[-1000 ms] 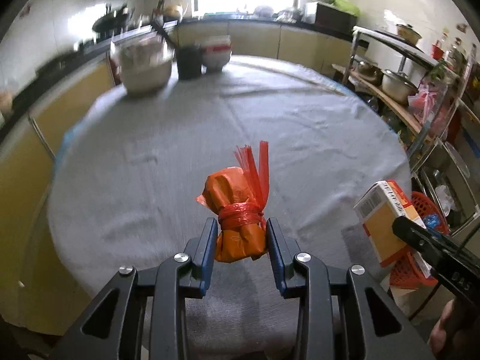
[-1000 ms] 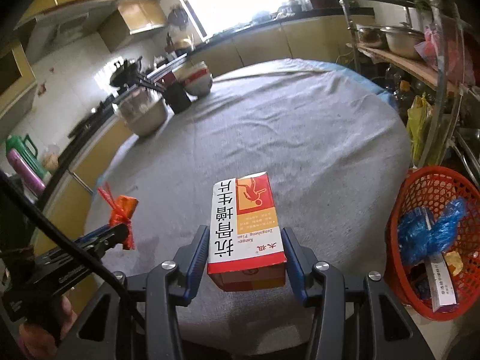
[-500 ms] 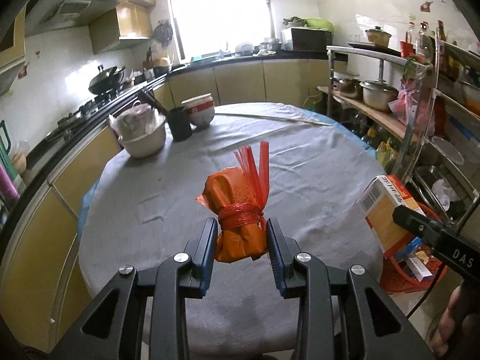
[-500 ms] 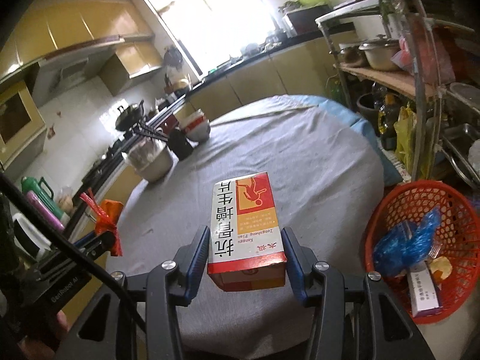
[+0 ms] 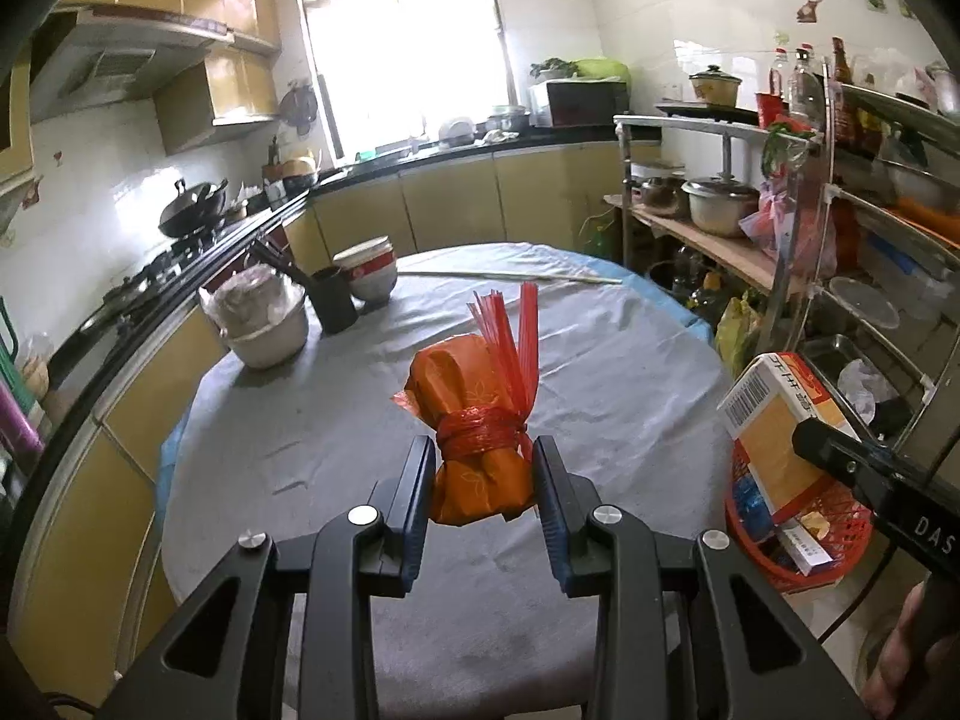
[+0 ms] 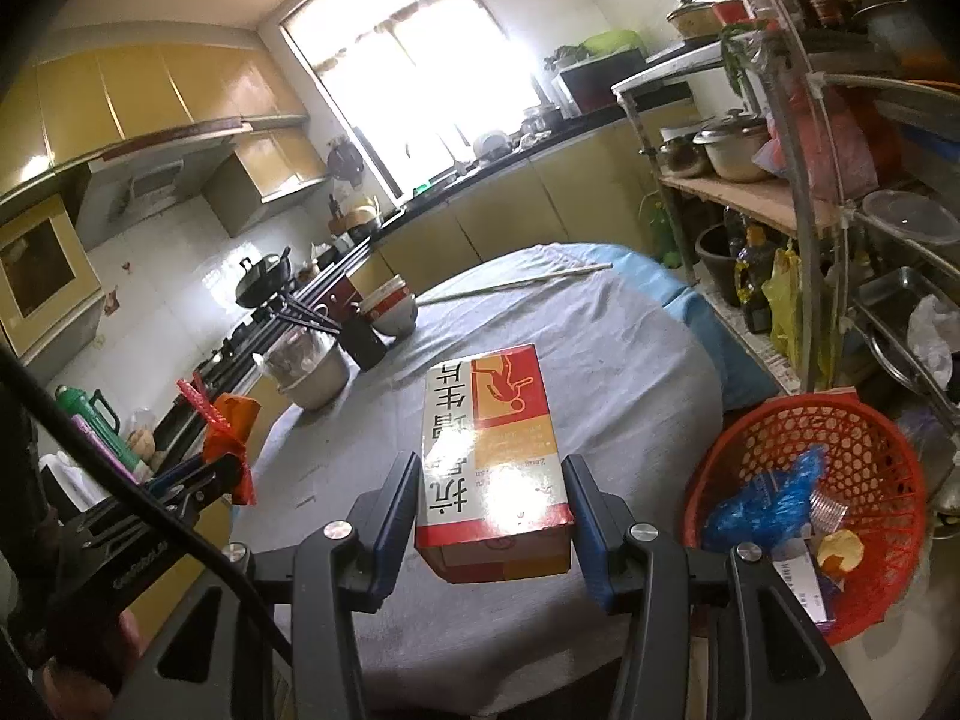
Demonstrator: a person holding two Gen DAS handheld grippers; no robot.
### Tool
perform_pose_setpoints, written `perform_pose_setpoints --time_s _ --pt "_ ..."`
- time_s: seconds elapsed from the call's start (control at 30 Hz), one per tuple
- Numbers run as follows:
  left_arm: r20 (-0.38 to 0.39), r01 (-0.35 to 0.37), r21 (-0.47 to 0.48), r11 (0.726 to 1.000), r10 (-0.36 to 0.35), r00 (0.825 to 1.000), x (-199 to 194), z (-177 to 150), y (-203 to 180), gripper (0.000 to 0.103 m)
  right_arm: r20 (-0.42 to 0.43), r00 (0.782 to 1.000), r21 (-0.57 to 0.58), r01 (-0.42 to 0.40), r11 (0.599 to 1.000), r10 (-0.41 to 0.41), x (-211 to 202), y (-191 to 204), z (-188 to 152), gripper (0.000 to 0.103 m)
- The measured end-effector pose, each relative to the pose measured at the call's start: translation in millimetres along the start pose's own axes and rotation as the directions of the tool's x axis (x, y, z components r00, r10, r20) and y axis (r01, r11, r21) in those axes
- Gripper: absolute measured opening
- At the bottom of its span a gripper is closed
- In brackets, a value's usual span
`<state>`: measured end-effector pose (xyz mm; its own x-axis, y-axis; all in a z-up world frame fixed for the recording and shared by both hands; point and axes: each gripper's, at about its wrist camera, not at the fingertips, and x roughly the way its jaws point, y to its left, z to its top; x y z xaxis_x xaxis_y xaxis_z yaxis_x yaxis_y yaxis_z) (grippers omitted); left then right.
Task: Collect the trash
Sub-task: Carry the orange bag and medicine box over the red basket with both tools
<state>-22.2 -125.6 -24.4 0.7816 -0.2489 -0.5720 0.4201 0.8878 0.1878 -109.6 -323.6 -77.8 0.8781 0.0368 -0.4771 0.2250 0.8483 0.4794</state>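
My left gripper (image 5: 483, 474) is shut on an orange bag tied with red plastic (image 5: 477, 420), held up above the round table (image 5: 600, 396). That tied bag (image 6: 231, 420) shows at the left of the right wrist view, in the left gripper (image 6: 222, 474). Between the blue pads of my right gripper (image 6: 492, 504) is a red, white and orange carton (image 6: 489, 450), and the gripper is shut on it. The same carton (image 5: 774, 420) appears at the right of the left wrist view. A red mesh basket (image 6: 840, 420) with trash in it stands on the floor to the right of the table.
At the table's far left stand a covered pot (image 5: 258, 324), a black cup (image 5: 333, 300) and stacked bowls (image 5: 369, 270). A long stick (image 5: 510, 277) lies across the far edge. A metal rack (image 5: 798, 228) with pots stands to the right. Counters and a stove run behind.
Both grippers have risen with their loads and tilted up, so more of the kitchen and window shows. The table looks smaller and lower. The grips have not changed.
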Motion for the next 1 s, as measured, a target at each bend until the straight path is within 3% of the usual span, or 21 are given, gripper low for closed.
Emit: perform_pose_setpoints --time_s 0.33,1.0 --pt "0.039 0.03 0.065 0.997 -0.032 0.999 -15 15 -34 0.035 0.064 0.998 0.018 0.02 1.0 -0.021 -33 -19 6 0.051" --pt "0.035 0.079 0.211 0.974 -0.088 0.995 -18 21 -106 0.035 0.14 0.988 0.137 0.04 0.99 -0.059 -79 -76 11 0.051"
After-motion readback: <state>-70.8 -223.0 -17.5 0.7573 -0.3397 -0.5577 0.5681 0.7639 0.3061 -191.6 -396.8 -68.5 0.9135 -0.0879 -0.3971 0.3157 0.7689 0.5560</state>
